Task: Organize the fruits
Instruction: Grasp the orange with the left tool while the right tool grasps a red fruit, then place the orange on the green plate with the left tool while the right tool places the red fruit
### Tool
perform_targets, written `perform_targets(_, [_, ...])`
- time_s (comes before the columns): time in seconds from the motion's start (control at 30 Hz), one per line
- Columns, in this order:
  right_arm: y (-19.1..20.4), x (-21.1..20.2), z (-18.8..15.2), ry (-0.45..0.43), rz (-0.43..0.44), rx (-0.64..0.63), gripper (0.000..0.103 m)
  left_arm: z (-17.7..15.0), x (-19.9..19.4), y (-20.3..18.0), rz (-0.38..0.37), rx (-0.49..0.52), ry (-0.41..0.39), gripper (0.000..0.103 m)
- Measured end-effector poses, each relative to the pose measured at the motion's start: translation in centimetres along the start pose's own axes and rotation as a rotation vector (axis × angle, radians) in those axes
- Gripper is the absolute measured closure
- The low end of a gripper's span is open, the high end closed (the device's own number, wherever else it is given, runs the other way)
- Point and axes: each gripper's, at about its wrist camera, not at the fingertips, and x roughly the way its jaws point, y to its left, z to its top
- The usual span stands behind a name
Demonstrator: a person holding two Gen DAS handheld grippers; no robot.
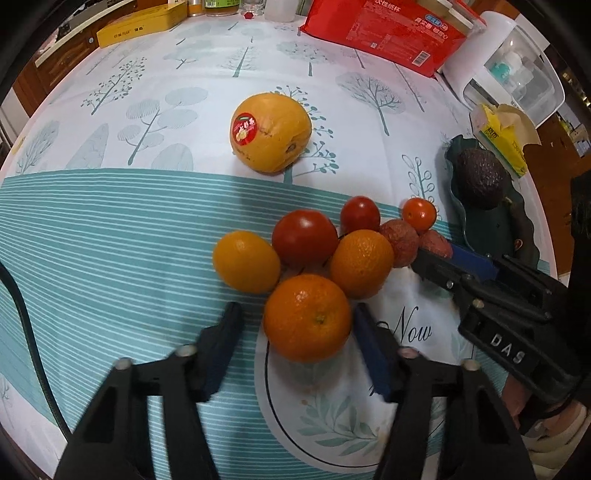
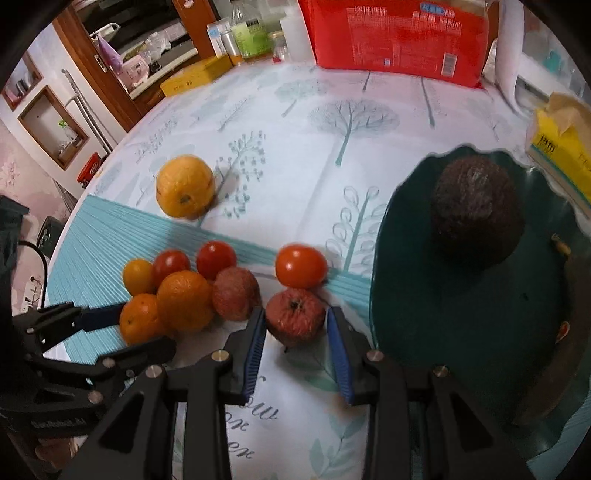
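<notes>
A cluster of small fruit lies on the tree-print cloth: mandarins, red tomatoes and two lychees. My left gripper straddles the nearest mandarin. Its right finger is at the peel and a small gap shows at the left finger. My right gripper is shut on a reddish lychee, with both blue pads against its sides. The second lychee and a cherry tomato sit close by. An avocado rests in the dark green plate just right of the right gripper. A large orange with a sticker stands apart, farther back.
A red pack, a yellow tissue pack, a white clear-lidded box, a yellow tin and bottles line the far and right edges. A black cable runs along the left. Bare cloth lies between the big orange and the cluster.
</notes>
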Motion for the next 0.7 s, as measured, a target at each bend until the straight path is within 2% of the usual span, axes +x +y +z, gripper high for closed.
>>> perform_targets(0.03, [0.1, 0.0, -0.1, -0.005, -0.005, -0.008, 0.071, -0.1, -0.1, 0.1, -0.021, -0.003, 0.000, 0.060])
perform_targets(0.33, [1.2, -1.3, -1.3, -0.008, 0.015, -0.019, 0.072, -1.6, -2.3, 0.1, 0.005, 0.004, -0.041, 0.061])
perform_targets(0.6, [2.9, -4.7, -3.6, -0.027, 0.045, -0.047, 0.072, -3.8, -6.2, -2.6, 0.020, 0.092, -0.080, 0.061])
perform_targets(0.7, [3.0, -6.6, -4.6, -0.048, 0.026, -0.053, 0.072, -3.8, -7.8, -4.0, 0.009, 0.118, -0.100, 0.061])
